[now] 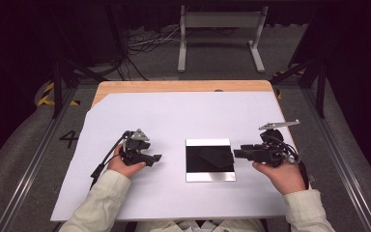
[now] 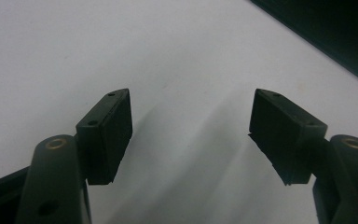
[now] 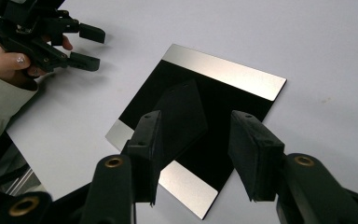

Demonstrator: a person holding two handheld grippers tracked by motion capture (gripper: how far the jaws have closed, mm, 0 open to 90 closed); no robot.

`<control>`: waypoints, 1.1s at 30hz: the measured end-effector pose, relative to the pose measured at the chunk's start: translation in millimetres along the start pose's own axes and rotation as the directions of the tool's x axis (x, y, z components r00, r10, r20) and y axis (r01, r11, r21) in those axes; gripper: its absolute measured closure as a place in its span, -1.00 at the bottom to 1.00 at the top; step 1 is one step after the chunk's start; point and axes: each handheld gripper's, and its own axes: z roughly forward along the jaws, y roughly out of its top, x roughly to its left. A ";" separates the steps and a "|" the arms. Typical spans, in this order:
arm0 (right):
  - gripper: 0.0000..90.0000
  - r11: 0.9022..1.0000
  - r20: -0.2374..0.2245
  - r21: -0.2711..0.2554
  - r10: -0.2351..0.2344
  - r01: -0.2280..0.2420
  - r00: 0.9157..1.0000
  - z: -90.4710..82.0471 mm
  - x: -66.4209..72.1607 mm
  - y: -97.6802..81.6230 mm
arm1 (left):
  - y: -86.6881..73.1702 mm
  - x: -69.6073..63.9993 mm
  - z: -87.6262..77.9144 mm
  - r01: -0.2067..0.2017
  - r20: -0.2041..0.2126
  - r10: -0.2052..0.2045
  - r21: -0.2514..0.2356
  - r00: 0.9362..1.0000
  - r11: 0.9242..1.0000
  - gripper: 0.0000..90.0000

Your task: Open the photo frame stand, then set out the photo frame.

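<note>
You have one shiny square plate (image 1: pixel 193 174) on the white sheet (image 1: pixel 174 116), between your two grippers, and one dark flat piece (image 1: pixel 216 155) lies on it, toward its right side. The plate holds nothing else that you can make out. Your right gripper (image 1: pixel 237 153) sits at the plate's right edge, jaws parted with nothing between the pads (image 3: pixel 149 140), just beside the dark piece. Your left gripper (image 1: pixel 155 157) rests well left of the plate, jaws wide apart over bare sheet.
</note>
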 end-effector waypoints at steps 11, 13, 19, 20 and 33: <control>0.09 0.999 -0.021 0.001 0.052 -0.052 0.998 8.6 -3.4 0.5 | -0.2 0.2 -0.4 0.004 -0.003 -0.004 0.001 1.000 1.000 -0.32; 0.07 0.997 -0.030 0.006 0.072 -0.072 0.997 11.8 -4.1 0.1 | -0.1 -0.1 -0.6 0.001 -0.003 -0.001 0.002 1.000 1.000 -0.32; 0.02 0.996 -0.046 0.019 0.086 -0.086 0.995 19.9 -4.6 -0.7 | 0.1 0.4 -1.1 0.004 -0.004 -0.004 0.002 1.000 1.000 -0.32; 0.02 0.996 -0.049 0.021 0.085 -0.084 0.995 21.1 -4.8 -0.9 | 0.1 0.5 -1.1 0.004 -0.003 -0.004 0.002 1.000 1.000 -0.32; -0.01 0.993 -0.084 0.058 0.112 -0.107 0.990 34.7 -6.0 -3.6 | -0.2 0.1 -0.4 0.003 -0.003 -0.003 0.002 1.000 1.000 -0.32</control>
